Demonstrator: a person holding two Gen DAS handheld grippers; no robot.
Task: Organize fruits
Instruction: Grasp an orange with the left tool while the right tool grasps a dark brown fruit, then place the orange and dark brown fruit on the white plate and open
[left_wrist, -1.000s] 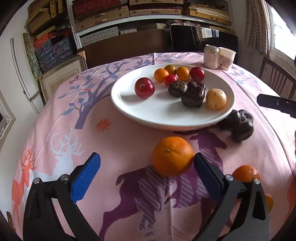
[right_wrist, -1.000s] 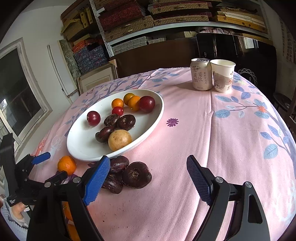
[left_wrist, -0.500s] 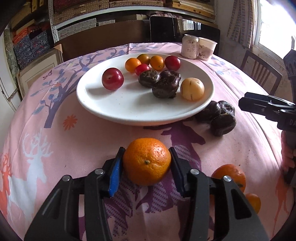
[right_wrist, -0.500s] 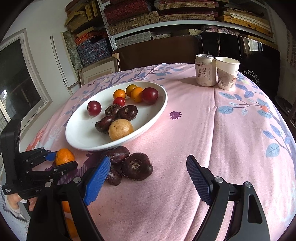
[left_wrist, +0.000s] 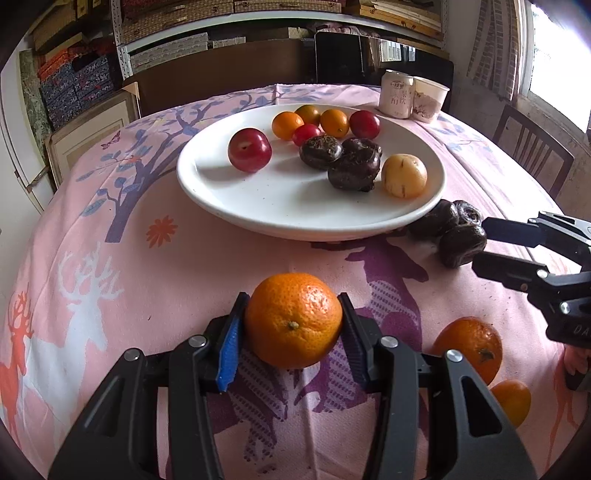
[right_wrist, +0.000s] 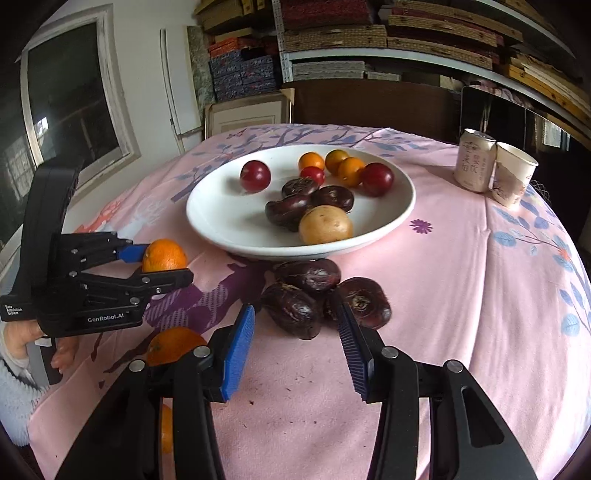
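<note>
The left gripper (left_wrist: 292, 326) was clamped on something — its jaws pointed to 12 o'clock; the right gripper (right_wrist: 297, 341) stood partly open, at 3 o'clock.

Both grippers are black plastic frames with silver screws and ribbed blue pads (right_wrist: 236, 349) on the jaws. The left gripper (right_wrist: 157, 260) carries white "GenRobot.AI" lettering. A bare hand (right_wrist: 22, 341) with a pale blue sleeve (right_wrist: 14, 402) grips its handle.

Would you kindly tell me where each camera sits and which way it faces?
Left wrist: rides the left tongs, looking forward across the table at the white plate; its fingers grip an orange, and the right tongs enter from the right.
Right wrist: rides the right tongs, open near the dark fruits; the left tongs and a hand show at left.
Shared: plate, gripped orange, dark fruits, can.
</note>
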